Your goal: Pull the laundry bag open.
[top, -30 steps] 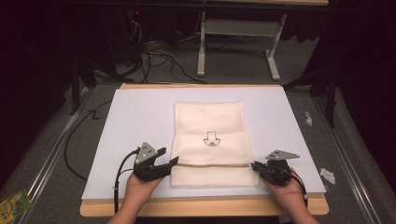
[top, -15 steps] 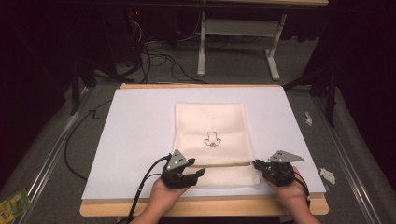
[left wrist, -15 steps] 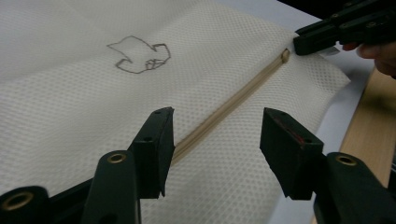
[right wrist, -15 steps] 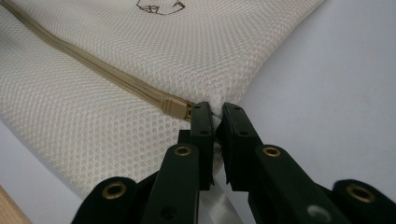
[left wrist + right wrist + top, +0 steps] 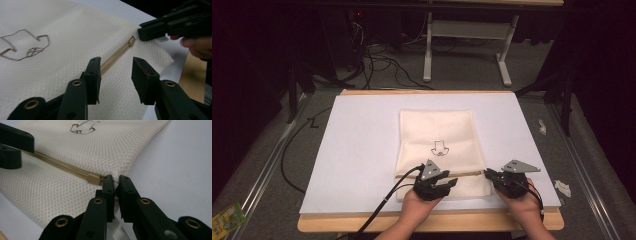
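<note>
A cream mesh bag (image 5: 437, 132) with a small line drawing (image 5: 440, 148) lies flat on the white board (image 5: 362, 150). Its tan zipper (image 5: 117, 56) runs across near the front edge, and the slider (image 5: 93, 178) sits at the right end. My left gripper (image 5: 451, 184) hovers open over the zipper (image 5: 468, 173) near the bag's middle, one jaw on each side (image 5: 116, 62). My right gripper (image 5: 486, 173) is shut on the bag's right edge just beyond the slider (image 5: 115, 178). The right gripper (image 5: 143, 33) also appears far off in the left gripper view.
The board rests on a wooden table (image 5: 362, 222) whose front edge is under my hands. Paper scraps (image 5: 563, 187) lie on the grey floor at right, and a green packet (image 5: 227, 217) at lower left. Desk legs (image 5: 504, 65) and cables (image 5: 377, 55) stand behind.
My left gripper has moved right along the zipper line, from the bag's left edge to near its middle. The right gripper has stayed at the bag's right edge.
</note>
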